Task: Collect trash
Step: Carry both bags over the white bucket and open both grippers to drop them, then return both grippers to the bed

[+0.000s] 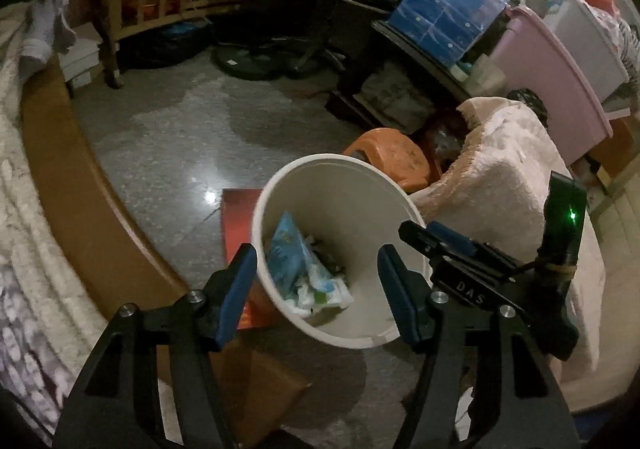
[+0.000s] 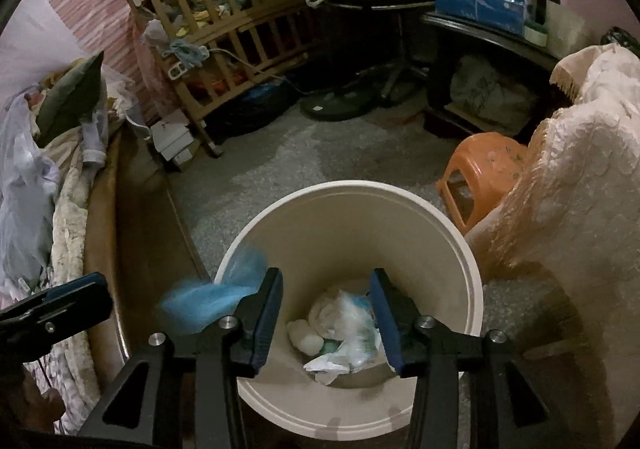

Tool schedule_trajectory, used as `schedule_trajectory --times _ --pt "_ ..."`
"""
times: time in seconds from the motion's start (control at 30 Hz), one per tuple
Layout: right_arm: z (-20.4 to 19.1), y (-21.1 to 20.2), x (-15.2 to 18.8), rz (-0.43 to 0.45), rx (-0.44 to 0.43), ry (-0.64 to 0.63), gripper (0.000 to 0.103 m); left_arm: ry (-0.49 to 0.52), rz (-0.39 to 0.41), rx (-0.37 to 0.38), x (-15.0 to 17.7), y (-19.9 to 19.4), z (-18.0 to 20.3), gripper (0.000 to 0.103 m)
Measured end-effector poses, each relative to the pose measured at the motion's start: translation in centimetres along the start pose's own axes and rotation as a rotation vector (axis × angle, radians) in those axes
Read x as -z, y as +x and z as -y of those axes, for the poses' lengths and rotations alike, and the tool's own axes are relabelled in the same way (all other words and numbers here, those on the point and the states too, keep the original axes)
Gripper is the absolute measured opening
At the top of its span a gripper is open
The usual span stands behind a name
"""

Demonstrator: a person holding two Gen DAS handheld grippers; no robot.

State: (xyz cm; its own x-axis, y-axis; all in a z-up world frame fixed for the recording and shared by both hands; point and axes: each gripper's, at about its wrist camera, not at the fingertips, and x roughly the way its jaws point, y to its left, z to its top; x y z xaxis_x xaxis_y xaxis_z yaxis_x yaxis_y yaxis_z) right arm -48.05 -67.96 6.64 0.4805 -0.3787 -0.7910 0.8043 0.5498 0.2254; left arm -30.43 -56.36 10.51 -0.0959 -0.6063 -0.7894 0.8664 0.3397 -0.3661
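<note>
A white trash bin stands on the floor with wrappers and crumpled paper inside. My left gripper is open and empty above its near rim. The right gripper shows in the left wrist view at the bin's right. In the right wrist view the bin lies below my right gripper, which is open, with trash at the bottom. A blurred blue wrapper is in the air by the bin's left rim, beside the left finger. The left gripper shows at the left edge.
An orange plastic stool stands right of the bin beside a chair under a pink blanket. A red flat box lies under the bin's left side. A wooden crib is at the back, a bed on the left.
</note>
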Motion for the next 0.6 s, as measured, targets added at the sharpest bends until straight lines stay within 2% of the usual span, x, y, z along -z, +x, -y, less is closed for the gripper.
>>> schedule_trajectory --times 0.27,0.6 --pt "-2.3 0.6 1.0 -0.033 -0.035 -0.027 0.044 -0.033 0.051 -0.106 1.1 -2.8 -3.1 0.062" --pt "-9.2 0.1 1.8 -0.038 -0.11 -0.134 0.045 -0.099 0.125 -0.303 3.7 -7.4 -9.6 0.062"
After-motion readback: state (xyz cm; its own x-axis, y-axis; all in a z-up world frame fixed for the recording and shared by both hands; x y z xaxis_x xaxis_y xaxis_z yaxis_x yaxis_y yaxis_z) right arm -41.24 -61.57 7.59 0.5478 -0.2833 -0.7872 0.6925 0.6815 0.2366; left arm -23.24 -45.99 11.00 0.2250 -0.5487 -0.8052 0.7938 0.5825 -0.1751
